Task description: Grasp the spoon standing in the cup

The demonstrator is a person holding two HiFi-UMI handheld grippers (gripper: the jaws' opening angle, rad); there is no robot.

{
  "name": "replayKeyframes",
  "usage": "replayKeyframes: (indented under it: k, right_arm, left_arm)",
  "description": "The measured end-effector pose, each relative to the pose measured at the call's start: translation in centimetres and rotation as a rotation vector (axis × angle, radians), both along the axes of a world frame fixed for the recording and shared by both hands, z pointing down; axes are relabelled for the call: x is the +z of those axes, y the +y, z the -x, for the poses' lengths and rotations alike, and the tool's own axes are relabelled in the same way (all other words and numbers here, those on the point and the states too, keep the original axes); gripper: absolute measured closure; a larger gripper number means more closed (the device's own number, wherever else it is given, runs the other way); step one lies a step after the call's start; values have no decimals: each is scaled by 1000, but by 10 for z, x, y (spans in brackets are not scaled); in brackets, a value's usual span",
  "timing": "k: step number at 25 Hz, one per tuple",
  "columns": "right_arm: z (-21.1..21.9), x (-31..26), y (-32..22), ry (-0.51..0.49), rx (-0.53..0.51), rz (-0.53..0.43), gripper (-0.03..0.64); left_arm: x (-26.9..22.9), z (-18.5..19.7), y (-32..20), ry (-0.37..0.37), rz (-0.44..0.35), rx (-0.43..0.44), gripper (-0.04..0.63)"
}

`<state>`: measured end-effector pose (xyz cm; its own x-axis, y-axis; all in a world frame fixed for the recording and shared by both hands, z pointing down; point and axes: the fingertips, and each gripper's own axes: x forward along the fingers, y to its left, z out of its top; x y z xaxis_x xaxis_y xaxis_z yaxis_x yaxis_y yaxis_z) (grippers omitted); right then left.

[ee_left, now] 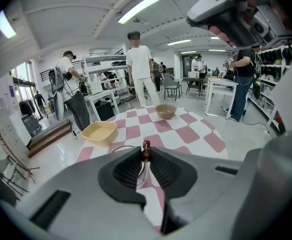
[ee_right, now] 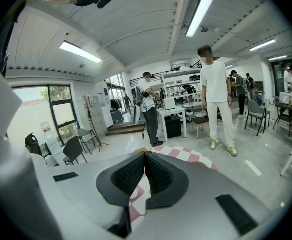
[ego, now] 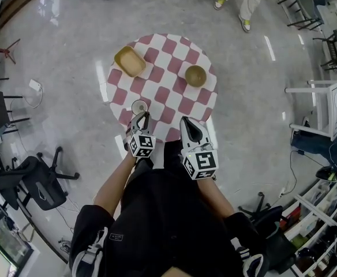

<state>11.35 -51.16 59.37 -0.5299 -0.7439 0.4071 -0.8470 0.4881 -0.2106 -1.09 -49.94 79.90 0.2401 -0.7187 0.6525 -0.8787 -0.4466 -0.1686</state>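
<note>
A pale cup (ego: 139, 106) stands at the near left edge of the round pink-and-white checked table (ego: 174, 91). My left gripper (ego: 142, 117) hangs right over it. In the left gripper view the spoon (ee_left: 146, 150) stands upright between the jaws, its brown knobbed end poking out at the tips, and my left gripper (ee_left: 146, 156) is shut on its handle. The gripper body hides almost all of the cup there. My right gripper (ego: 187, 122) hovers over the table's near edge, to the right of the cup. Its jaws (ee_right: 145, 156) are shut with nothing in them.
A yellow basin (ego: 129, 61) (ee_left: 100, 131) sits at the table's far left and a tan bowl (ego: 195, 75) (ee_left: 165, 111) at its far right. A person in white (ee_left: 138, 66) stands beyond the table. A black office chair (ego: 38, 180) stands left, a white table (ego: 324, 105) right.
</note>
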Motion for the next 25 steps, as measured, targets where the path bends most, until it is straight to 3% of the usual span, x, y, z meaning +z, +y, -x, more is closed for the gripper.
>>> replayKeyframes:
  k: [8,19,25]
  right_arm:
    - [21,-17,34,3,1,-52,590]
    - [68,-56,102,0,72,-161,590]
    - [90,-74,130,-3,83,-205,590]
  left_arm:
    - [-53,13,27,111,-95,-15,543]
    - [-184,62,93,278,-311,4,543]
    - [-247,93,134,339,-370,-24,543]
